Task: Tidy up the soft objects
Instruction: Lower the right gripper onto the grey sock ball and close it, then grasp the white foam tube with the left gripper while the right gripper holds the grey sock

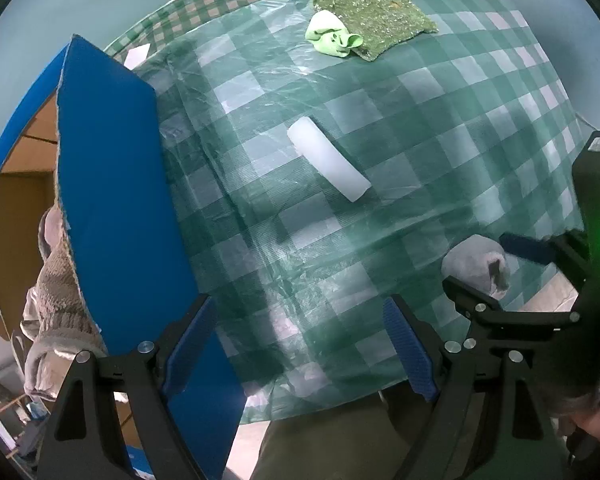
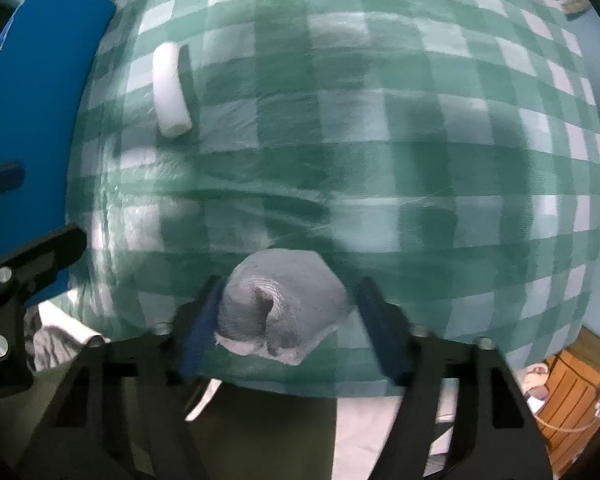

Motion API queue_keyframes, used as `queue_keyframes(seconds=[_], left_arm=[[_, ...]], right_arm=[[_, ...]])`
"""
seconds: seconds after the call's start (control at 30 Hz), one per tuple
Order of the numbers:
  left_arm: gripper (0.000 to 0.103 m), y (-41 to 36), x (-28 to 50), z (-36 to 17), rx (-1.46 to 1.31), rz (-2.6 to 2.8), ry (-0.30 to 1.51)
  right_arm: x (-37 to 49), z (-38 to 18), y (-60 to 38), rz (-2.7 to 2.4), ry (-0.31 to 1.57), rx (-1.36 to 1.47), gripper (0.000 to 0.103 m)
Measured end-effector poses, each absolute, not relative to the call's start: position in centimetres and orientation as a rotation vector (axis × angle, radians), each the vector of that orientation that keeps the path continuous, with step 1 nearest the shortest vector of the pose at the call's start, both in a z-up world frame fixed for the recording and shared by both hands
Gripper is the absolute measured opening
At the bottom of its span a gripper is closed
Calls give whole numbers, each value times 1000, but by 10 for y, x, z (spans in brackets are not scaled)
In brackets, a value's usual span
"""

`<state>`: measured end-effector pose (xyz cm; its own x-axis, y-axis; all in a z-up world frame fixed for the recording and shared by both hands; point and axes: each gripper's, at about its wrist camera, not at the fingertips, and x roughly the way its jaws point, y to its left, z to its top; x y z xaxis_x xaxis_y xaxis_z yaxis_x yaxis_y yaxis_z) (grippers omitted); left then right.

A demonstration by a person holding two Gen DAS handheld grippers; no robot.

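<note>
Right fingers [image 2: 284,320] straddling grey rolled sock [image 2: 280,304], unpinched | left fingers [image 1: 300,344] spread, empty | no legible writing

A grey rolled sock [image 2: 280,304] is located at the near worktop edge. A white foam cylinder [image 1: 328,159] lies flat mid-worktop. A light-green cloth [image 1: 332,36] is bunched against a sequined green fabric [image 1: 380,20].

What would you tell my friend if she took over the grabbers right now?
Left gripper: open, empty, above the table edge beside the blue box.
Right gripper: around the grey sock roll; left pad touches it, right pad looks apart, so not yet gripped.
On the checked tablecloth: a white roll, a light green cloth and a sparkly green cloth at the far end.
Done: some knitted clothes sit in the box.
Left: sock roll, white roll, both green cloths.
</note>
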<state>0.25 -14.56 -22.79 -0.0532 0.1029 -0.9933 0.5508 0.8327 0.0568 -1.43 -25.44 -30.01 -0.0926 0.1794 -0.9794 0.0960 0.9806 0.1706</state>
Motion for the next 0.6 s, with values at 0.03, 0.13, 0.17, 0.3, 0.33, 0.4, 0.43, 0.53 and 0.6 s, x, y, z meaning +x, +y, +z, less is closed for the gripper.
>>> queue_keyframes(seconds=[0.03,0.13,0.17,0.3,0.33,0.4,0.43,0.53,0.6], left_arm=[[86,-147,3,-227,528,-392,1604],[86,-150,7,-226,519,-387,1604],[86,-151,9,-227,513,-384,1604],[86,-147,19,-228,468,-374,1612],[86,-148,22,-229,455,-376,1615],[86,-148,28,-233,424,-371,1636],[86,-148,31,-236,411,-360,1645],[86,-144,39,-243,363,-333,1662],[86,-141,48,-247,323,-317,1674]], right_arm=[[-14,-301,-254,76,1674,211,52],[-11,-297,-251,103,1680,188,41],[-10,-294,-251,109,1675,182,41],[-3,-282,-256,113,1648,179,41],[1,-281,-258,115,1644,182,41],[7,-276,-263,117,1633,182,41],[11,-274,-266,119,1627,179,41],[23,-269,-273,125,1615,174,41],[33,-267,-280,130,1608,171,41]])
